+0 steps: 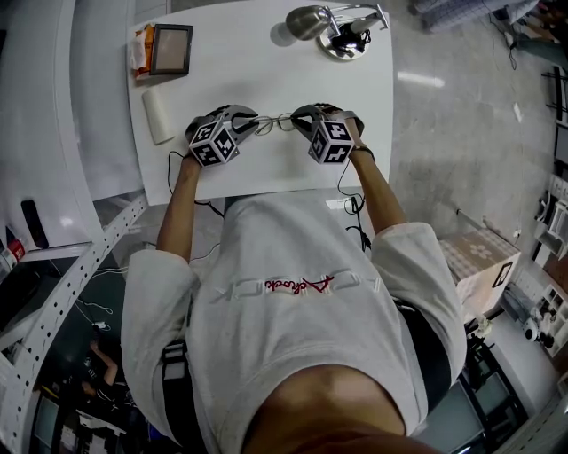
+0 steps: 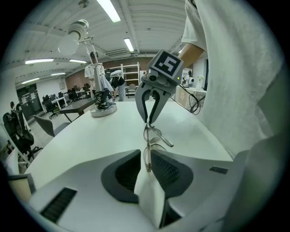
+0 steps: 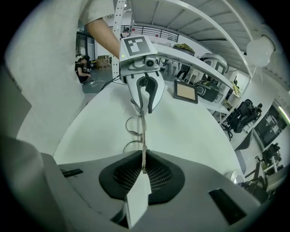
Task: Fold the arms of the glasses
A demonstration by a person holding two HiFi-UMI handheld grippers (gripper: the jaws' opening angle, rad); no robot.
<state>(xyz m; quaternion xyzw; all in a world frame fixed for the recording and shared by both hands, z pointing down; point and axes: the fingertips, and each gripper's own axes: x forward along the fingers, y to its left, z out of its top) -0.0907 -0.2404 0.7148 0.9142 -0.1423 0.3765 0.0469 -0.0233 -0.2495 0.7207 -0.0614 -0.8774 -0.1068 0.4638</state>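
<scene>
Thin metal-framed glasses (image 1: 277,121) over white tabletop (image 1: 266,173): right gripper (image 3: 144,159) pinches one end, left gripper (image 2: 145,156) spread loosely about the other; one arm (image 2: 165,141) juts out, folding apparently unfinished.

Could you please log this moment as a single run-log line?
object: glasses | left gripper: open round one end | right gripper: shut on other end

Room's bright. Long ceiling lights (image 2: 108,10) above my table (image 1: 248,80) shine down, so its white top glares a bit. The lamp (image 1: 311,22) drops a soft grey shadow on the table. Both gripper views are round w/ black corners & bend the table's edges. I see the glasses (image 2: 152,136) sharp.
</scene>
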